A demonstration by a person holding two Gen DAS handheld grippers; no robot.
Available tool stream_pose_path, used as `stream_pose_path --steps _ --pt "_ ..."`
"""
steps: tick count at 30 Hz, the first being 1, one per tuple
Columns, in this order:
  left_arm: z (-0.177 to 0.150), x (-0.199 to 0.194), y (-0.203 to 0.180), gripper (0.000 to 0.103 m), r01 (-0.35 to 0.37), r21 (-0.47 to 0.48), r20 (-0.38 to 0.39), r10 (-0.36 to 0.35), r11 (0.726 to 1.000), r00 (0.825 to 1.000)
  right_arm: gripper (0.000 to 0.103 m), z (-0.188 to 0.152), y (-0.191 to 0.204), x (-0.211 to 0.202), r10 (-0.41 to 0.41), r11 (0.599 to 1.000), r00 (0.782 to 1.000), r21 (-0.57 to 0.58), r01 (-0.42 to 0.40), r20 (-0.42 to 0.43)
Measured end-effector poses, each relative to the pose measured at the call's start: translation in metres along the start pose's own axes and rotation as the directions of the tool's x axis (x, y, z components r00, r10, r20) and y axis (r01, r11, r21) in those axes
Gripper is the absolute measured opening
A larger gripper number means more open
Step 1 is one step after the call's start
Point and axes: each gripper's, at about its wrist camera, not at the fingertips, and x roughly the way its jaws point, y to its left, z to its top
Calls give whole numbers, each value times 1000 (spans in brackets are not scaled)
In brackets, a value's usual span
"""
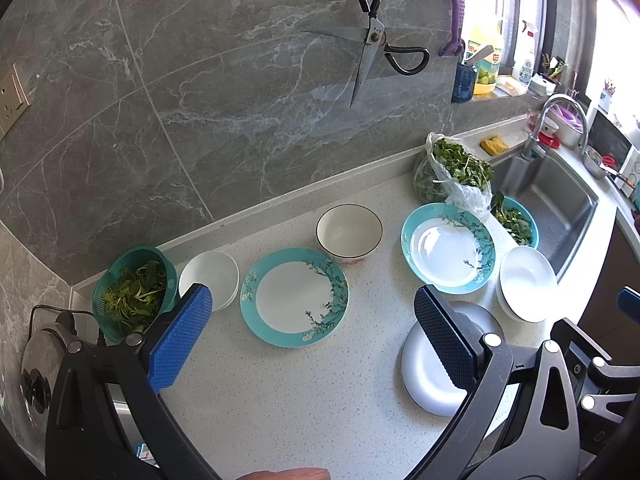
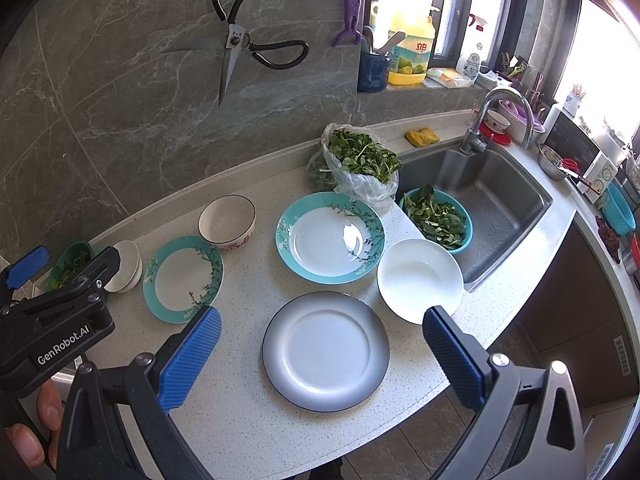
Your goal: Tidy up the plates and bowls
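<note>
While both blue-padded grippers hover with jaws spread and empty, the left gripper (image 1: 314, 338) faces a teal floral-rimmed plate (image 1: 294, 297) at twelve o'clock, and the right gripper (image 2: 322, 354) frames a grey-rimmed white plate (image 2: 326, 351) on the speckled white countertop (image 2: 240, 412); a black-rimmed white bowl (image 2: 227, 218) sits at eleven o'clock.

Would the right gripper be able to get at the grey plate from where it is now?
Probably yes: the right gripper is open and empty, the grey plate lies directly ahead between its fingers, and nothing rests on it.

Speckled countertop (image 2: 248, 412) with plates (image 2: 326, 350), bowls (image 2: 227, 218), bagged greens (image 2: 360, 164).
</note>
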Motion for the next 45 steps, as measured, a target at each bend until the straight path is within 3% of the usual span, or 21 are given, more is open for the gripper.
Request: stream_pose_path --steps 45 --pt "-6 -1 -1 103 -4 2 -2 4 1000 1000 103 2 1 -2 -3 1000 1000 -2 3 -3"
